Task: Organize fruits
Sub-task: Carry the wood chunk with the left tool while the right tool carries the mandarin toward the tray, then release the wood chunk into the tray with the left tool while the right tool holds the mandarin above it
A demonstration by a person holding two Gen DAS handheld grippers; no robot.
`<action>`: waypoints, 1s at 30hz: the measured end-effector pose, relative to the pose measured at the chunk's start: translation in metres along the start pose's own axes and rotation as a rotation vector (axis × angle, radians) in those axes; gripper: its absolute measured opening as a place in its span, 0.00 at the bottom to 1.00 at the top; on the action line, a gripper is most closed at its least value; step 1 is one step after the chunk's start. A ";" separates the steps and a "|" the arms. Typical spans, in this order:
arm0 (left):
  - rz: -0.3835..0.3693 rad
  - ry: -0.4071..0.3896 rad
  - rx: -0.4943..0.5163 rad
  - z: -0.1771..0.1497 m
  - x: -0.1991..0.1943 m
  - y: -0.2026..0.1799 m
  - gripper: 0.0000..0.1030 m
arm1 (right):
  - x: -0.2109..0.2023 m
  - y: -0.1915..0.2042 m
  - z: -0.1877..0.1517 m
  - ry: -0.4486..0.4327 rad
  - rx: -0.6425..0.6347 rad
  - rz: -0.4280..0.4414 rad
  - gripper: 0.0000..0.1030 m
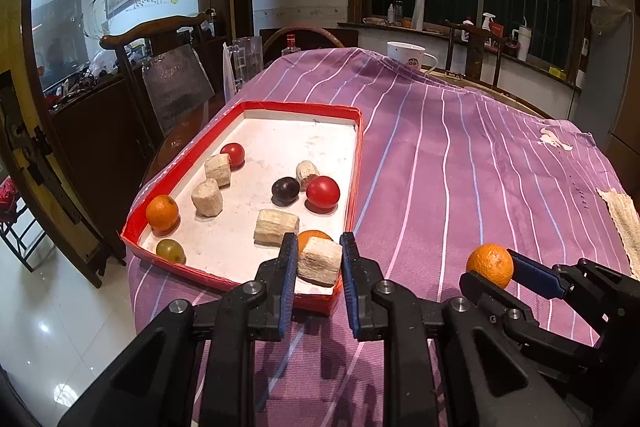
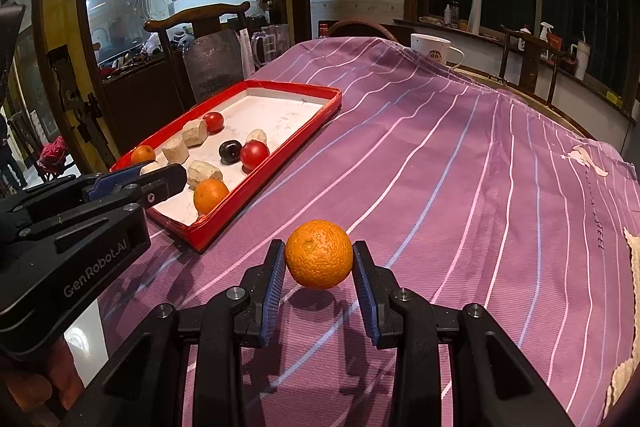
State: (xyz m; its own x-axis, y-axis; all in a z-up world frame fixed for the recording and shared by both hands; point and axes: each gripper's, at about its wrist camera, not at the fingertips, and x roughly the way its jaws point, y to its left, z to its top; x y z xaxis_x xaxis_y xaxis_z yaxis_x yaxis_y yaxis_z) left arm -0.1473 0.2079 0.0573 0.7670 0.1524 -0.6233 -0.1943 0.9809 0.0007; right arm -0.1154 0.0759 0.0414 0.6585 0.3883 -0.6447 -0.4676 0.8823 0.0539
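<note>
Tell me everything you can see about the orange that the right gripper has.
The orange is round, bright orange, with dimpled peel and a small stem dimple facing up. It looks whole and unpeeled. The right gripper is shut on it, blue pads pressing its left and right sides. It hangs above the purple striped cloth, casting a shadow beneath, outside and to the right of the red tray. Nothing else touches it.

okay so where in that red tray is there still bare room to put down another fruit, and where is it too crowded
The red tray's far end is bare, from the small red tomato back to the far wall. A smaller gap lies mid-tray between the pale chunk and the dark plum. The near end is crowded: left gripper with its pale piece, an orange, another chunk.
</note>
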 end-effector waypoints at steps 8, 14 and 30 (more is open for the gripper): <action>-0.004 0.004 -0.005 -0.001 0.002 0.002 0.20 | 0.000 0.007 0.004 0.001 -0.016 0.010 0.36; -0.021 -0.002 -0.042 0.003 0.000 0.017 0.20 | -0.003 0.012 0.010 -0.006 -0.027 0.017 0.36; -0.070 -0.176 -0.079 0.084 -0.086 0.089 0.20 | -0.075 0.043 0.132 -0.195 -0.087 0.159 0.36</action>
State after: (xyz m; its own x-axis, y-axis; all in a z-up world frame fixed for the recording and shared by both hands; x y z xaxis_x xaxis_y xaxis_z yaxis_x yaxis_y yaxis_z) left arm -0.1798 0.2919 0.1766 0.8741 0.1096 -0.4731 -0.1786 0.9785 -0.1034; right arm -0.1075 0.1195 0.1927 0.6698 0.5720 -0.4736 -0.6180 0.7829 0.0716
